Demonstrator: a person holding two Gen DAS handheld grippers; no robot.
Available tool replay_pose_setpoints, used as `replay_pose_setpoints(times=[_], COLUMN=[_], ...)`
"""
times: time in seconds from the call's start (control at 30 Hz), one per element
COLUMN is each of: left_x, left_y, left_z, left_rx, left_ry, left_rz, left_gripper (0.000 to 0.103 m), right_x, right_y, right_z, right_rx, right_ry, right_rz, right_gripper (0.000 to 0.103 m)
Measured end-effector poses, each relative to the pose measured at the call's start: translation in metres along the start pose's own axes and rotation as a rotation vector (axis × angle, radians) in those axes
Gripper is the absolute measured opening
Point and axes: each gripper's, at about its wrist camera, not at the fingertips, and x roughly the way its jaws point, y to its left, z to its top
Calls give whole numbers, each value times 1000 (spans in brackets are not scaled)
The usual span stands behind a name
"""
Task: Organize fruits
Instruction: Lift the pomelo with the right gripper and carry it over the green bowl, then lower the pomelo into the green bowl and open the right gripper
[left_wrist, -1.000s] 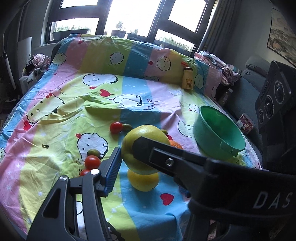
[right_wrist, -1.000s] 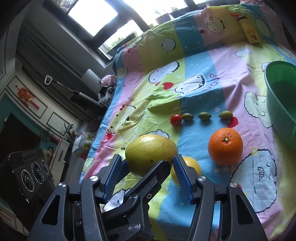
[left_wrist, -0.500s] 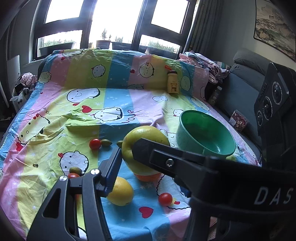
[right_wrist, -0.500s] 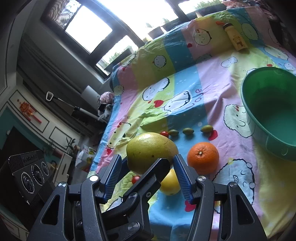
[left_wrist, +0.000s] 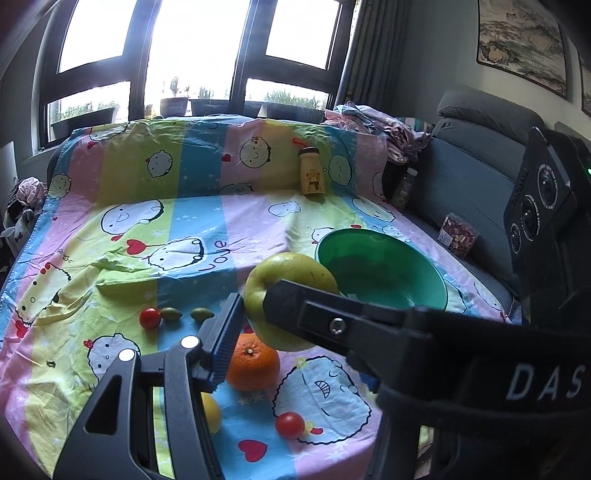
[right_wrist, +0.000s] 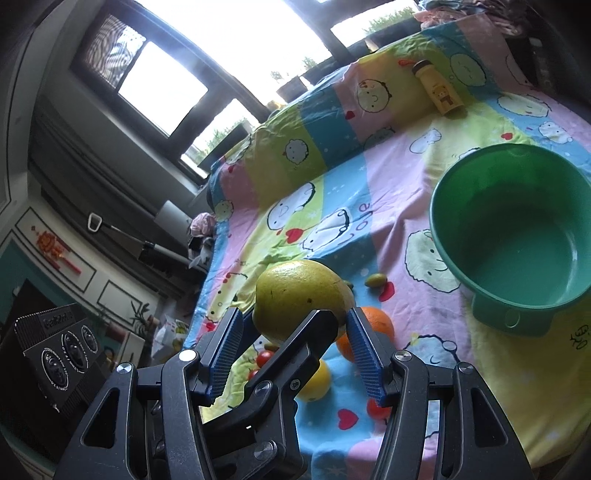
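Sunny windows sit behind the bed (left_wrist: 110, 236), which wears a bright cartoon sheet; I am holding one big green fruit (left_wrist: 288, 291) up in the air with both grippers together; my left gripper (left_wrist: 255, 314) squeezes it from one side pair and my right gripper (right_wrist: 295, 325) squeezes it too, so each one is clenched on that fruit, and the fruit hangs above the sheet just beside the green bowl (right_wrist: 443, 229), near the right edge of the bed; the bowl looks empty, so I think nothing is sorted yet; on the sheet I see an orange (left_wrist: 253, 363), a yellow lemon (right_wrist: 314, 382), some little red tomatoes (left_wrist: 149, 317) and small green olives (left_wrist: 171, 314), all waiting; the big fruit is a bit egg shaped; in the right wrist view its long side lies about flat, going across between my gripper pads, with its narrow end pointing toward the bowl; I guess the drop into the bowl comes next.
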Motion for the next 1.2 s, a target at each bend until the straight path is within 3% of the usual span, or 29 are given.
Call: replay_pose_setpoints(times=[0.63,1.2], left_x=[49,96], left_y=[-57,-92], left_z=[11,13], left_rx=[91,134], left_ry=[40,138], left_rz=[-97,-191], left_gripper=[54,54], right_x=[-34,-48], right_y=[-63,-115], right_z=[17,28], right_rx=[125,257], right_ry=[-77,-103], right_rz=[-46,-122], right_gripper=[61,62])
